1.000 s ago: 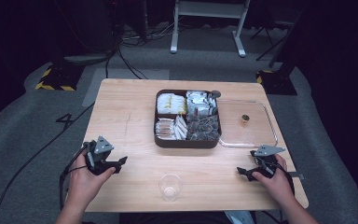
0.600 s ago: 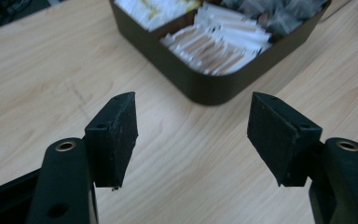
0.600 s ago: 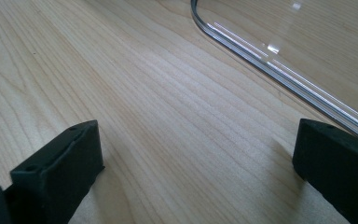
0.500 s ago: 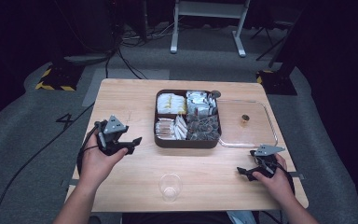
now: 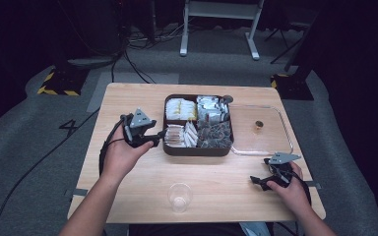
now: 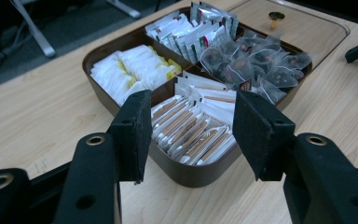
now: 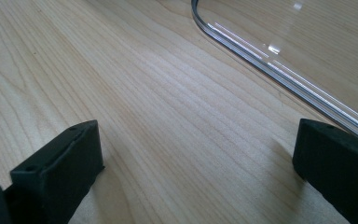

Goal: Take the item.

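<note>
Left hand-held gripper (image 5: 158, 138): jaws apart, nothing between them, held just at the left wall of the brown compartment tray (image 5: 197, 150) and aimed into it. In the left gripper view the two pads frame the near compartment, where the white sachets with brown print (image 6: 196, 128) stand packed on edge. Their long axes run away from the gripper, roughly along its line of sight, so the jaws straddle the row across its thin faces. The sachets lie directly ahead of and slightly below the pads, not yet touched.

Beyond that compartment: white and yellow packets (image 6: 133, 73) to one side, clear pyramid tea bags (image 6: 261, 63) to the other, foil sachets (image 6: 200, 29) at the far corner. In the high view, the tray sits mid-worktop (image 5: 128, 201); its clear lid (image 5: 275, 147) lies flat just beside it on the right, small knob (image 5: 259, 124) uppermost.

Right hand-held gripper (image 5: 266, 183): jaws apart and empty, low over the worktop near the front right edge, with the lid's rim (image 7: 279, 77) close ahead. It is well apart from the tray.

A clear plastic cup (image 5: 179, 197) stands upright near the front edge, between the two hands.

Judgement: the left hand is the nearer by far; the move in hand is a short forward-and-down reach for one brown-printed sachet.
</note>
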A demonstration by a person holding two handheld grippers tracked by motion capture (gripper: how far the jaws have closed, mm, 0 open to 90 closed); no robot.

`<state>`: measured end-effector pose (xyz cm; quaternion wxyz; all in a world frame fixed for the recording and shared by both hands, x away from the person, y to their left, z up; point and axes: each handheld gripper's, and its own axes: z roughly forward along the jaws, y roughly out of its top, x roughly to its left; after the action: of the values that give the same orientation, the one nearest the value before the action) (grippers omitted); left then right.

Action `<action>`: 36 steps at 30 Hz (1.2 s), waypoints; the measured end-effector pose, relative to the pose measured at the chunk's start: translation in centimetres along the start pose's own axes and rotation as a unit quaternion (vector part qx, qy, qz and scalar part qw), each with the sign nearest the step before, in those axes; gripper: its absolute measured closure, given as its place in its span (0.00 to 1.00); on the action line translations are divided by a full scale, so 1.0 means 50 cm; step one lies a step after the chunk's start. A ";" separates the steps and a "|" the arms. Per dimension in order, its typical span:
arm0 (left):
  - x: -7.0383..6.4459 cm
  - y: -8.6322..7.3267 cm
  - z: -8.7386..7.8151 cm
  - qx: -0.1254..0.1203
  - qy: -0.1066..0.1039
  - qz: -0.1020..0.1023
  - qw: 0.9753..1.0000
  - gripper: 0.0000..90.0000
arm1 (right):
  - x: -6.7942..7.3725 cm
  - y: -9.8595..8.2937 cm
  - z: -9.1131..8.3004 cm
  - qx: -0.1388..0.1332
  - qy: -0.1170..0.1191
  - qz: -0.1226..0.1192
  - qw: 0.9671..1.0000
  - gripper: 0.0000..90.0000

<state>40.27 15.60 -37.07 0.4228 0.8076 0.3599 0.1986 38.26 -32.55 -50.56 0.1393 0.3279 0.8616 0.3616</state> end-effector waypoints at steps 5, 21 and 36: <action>0.015 0.019 0.032 -0.004 -0.005 -0.009 1.000 0.53 | 0.000 0.000 0.000 0.000 0.000 0.000 1.000 0.02; 0.053 0.078 0.137 0.001 -0.029 -0.015 0.999 0.52 | -0.002 0.001 0.001 0.000 0.004 -0.005 1.000 0.02; 0.083 0.083 0.235 0.039 -0.037 -0.028 0.998 0.50 | -0.003 0.001 0.001 0.001 0.005 -0.006 1.000 0.02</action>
<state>52.07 10.78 -40.21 0.4097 0.8196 0.3744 0.1425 38.39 -32.59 -50.55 0.1365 0.3213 0.8643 0.3621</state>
